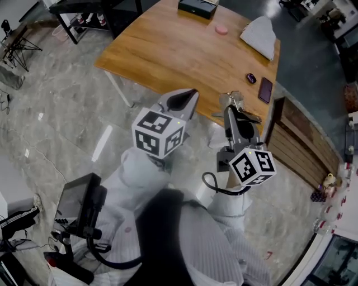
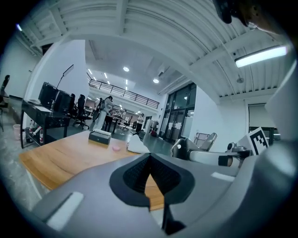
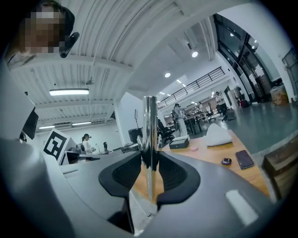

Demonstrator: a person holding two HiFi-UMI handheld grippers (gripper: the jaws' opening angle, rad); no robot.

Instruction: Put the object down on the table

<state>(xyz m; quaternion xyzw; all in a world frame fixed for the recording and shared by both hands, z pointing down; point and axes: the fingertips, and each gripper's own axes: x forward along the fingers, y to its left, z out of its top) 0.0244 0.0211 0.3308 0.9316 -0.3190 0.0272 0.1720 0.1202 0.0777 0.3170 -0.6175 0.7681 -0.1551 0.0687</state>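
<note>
Grippers: two, left gripper (image 1: pixel 185 99) and right gripper (image 1: pixel 232 102). Shiny metal rod (image 3: pixel 150 121): one. Wooden table (image 1: pixel 168 56): one. On table: one black box (image 1: pixel 197 7), one pink disc (image 1: pixel 221 29), one white cloth bundle (image 1: pixel 260 36), one phone (image 1: pixel 265 90), one small dark item (image 1: pixel 251 78), possibly earbud case. Slatted wooden crate (image 1: pixel 302 145): one.

Head view steeply overhead; gripper views level, sharing table (image 1: pixel 168 56).
</note>
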